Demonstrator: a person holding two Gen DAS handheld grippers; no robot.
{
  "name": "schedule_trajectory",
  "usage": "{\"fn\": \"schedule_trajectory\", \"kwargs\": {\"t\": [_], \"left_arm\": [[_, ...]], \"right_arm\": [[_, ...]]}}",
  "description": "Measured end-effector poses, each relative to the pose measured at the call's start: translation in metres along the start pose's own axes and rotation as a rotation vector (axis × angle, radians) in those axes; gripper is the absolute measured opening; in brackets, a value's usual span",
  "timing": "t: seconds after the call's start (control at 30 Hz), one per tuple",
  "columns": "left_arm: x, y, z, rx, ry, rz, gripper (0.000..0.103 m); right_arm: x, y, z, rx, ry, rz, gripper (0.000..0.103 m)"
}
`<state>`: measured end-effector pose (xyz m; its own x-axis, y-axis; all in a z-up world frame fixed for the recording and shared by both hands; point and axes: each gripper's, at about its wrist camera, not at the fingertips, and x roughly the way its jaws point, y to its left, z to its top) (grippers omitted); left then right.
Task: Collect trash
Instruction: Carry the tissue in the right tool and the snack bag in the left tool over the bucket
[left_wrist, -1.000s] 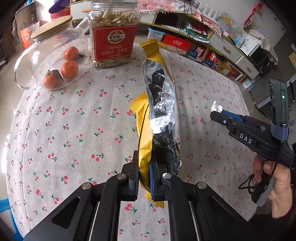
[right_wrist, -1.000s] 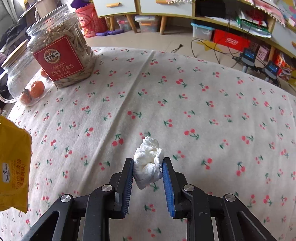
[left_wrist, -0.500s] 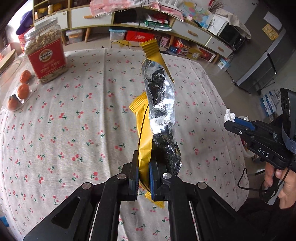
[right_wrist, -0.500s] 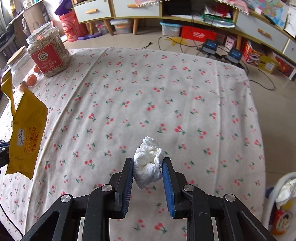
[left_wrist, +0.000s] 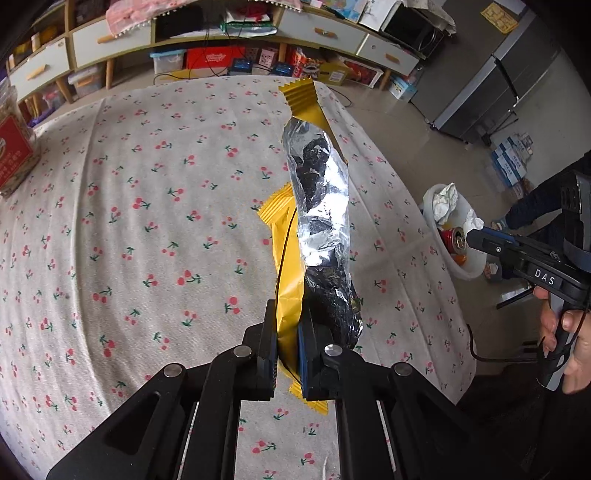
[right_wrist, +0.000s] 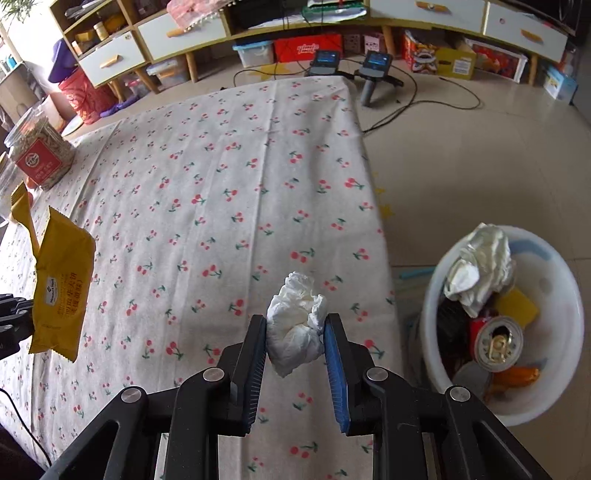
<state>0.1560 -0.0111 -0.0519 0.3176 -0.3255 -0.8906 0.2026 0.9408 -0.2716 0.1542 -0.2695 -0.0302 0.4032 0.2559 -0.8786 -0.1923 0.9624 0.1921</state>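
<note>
A: Two pieces of trash are held above the tabletop (right_wrist: 229, 192) with its cherry-print cloth. Which is the bigger?

B: The yellow snack wrapper (left_wrist: 314, 206). It stands upright between the jaws of the left gripper (left_wrist: 287, 350), which are pressed tight on its lower end; its torn foil side faces right and its crimped top rises far above the fingertips. In the right wrist view the same wrapper (right_wrist: 61, 291) hangs at the left edge, clear of the cloth.

A: And the smaller one?

B: A crumpled white tissue (right_wrist: 295, 325), pinched between the jaws of the right gripper (right_wrist: 295, 354). It fills the gap near the fingertips and pokes up past them.

A: Where is the bin?

B: The white trash bin (right_wrist: 554, 373) sits on the floor just off the tabletop's right edge, to the right of the tissue, with crumpled paper and a red can (right_wrist: 496, 343) in it. A jar with a red label (right_wrist: 38, 158) stands at the tabletop's far left.
</note>
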Motion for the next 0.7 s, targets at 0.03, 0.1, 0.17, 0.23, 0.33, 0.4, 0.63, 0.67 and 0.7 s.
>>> {"fn": "schedule_trajectory", "kwargs": {"t": [0.03, 0.1, 0.17, 0.23, 0.33, 0.4, 0.63, 0.67, 0.7], "left_arm": [[0.003, -0.006, 0.001, 0.010, 0.006, -0.006, 0.008], [0.008, -0.018, 0.002, 0.033, 0.017, -0.018, 0.008], [0.014, -0.029, 0.008, 0.067, 0.030, -0.022, 0.008], [0.020, -0.042, 0.014, 0.089, 0.044, -0.042, 0.008], [0.031, -0.059, 0.028, 0.115, 0.073, -0.089, 0.008], [0.041, -0.076, 0.042, 0.131, 0.090, -0.133, 0.008], [0.078, -0.147, 0.085, 0.235, 0.123, -0.273, 0.008], [0.084, -0.157, 0.088, 0.251, 0.131, -0.287, 0.008], [0.089, -0.166, 0.092, 0.265, 0.139, -0.300, 0.008]], "right_arm": [[-0.003, -0.009, -0.003, 0.014, -0.001, -0.005, 0.028], [-0.010, -0.028, -0.009, 0.042, -0.006, -0.018, 0.028], [-0.020, -0.049, -0.015, 0.073, -0.017, -0.035, 0.028], [-0.031, -0.072, -0.021, 0.105, -0.029, -0.048, 0.028], [-0.041, -0.104, -0.027, 0.163, -0.040, -0.061, 0.028], [-0.044, -0.123, -0.029, 0.201, -0.041, -0.075, 0.028], [-0.043, -0.172, -0.030, 0.255, -0.022, -0.112, 0.028], [-0.042, -0.175, -0.030, 0.257, -0.018, -0.115, 0.028], [-0.041, -0.179, -0.031, 0.259, -0.014, -0.117, 0.028]]}}
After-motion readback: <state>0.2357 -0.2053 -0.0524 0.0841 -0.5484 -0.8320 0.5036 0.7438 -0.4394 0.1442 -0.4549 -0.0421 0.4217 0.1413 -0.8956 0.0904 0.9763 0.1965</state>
